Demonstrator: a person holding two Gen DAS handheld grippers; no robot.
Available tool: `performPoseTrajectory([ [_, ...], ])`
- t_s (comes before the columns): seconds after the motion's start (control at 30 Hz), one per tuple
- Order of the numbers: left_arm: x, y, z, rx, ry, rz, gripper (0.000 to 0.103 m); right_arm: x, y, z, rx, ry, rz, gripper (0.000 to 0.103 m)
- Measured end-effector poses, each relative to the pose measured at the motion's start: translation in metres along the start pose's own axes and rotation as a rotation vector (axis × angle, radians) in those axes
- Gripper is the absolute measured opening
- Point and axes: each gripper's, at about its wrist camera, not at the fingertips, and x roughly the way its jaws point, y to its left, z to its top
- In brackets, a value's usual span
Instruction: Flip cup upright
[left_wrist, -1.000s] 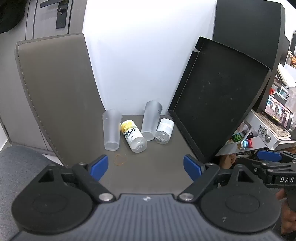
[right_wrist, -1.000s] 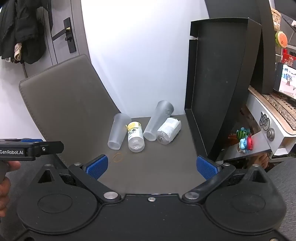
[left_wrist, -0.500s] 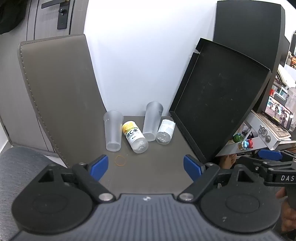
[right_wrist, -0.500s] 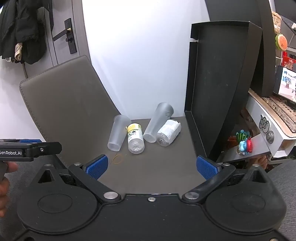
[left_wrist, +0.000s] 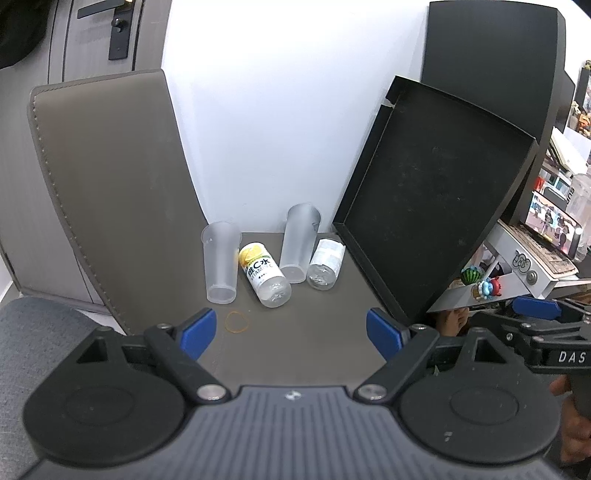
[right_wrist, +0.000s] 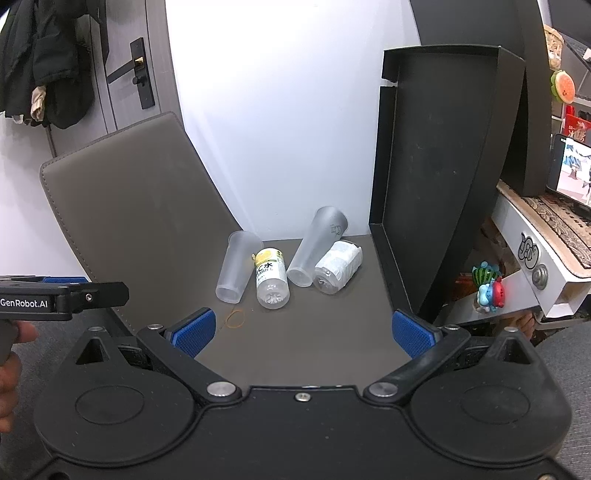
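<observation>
I am holding my left gripper (left_wrist: 291, 328) with its jaws spread wide and nothing between them, hovering over the near edge of the dark table (left_wrist: 314, 332). My right gripper (right_wrist: 303, 330) is gaping just as wide, also empty, well short of the objects.

Toward twelve o'clock from both of my grippers, four items are lying on their sides in a row near the white wall. The left cup (left_wrist: 221, 260) is lying at about eleven o'clock, its rim pointing away toward the wall and its base toward me. Just beside it at its three o'clock, the yellow-labelled bottle (left_wrist: 263, 273) is resting, probably touching the cup, though I cannot be sure. Further round toward one o'clock the right cup (left_wrist: 300, 242) is lying, and the white-labelled bottle (left_wrist: 325, 264) is pressing against its side.

A rubber band (left_wrist: 236, 322) is sitting on the table between the left cup and my left finger. At two o'clock a black tray (left_wrist: 436, 206) is leaning up on edge.
</observation>
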Motion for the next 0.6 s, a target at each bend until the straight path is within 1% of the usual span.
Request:
performPoseTrajectory([
  [0.17, 0.0003, 0.0003, -0.0033, -0.003, 0.01, -0.003, 0.087, -0.0001, -0.0001, -0.0008, 0.006, 0.0, 0.002, 0.103],
  [0.6, -0.0012, 0.0021, -0.0032, -0.004, -0.004, 0.003, 0.087, -0.0006, 0.0013, -0.001, -0.007, -0.006, 0.004, 0.103],
])
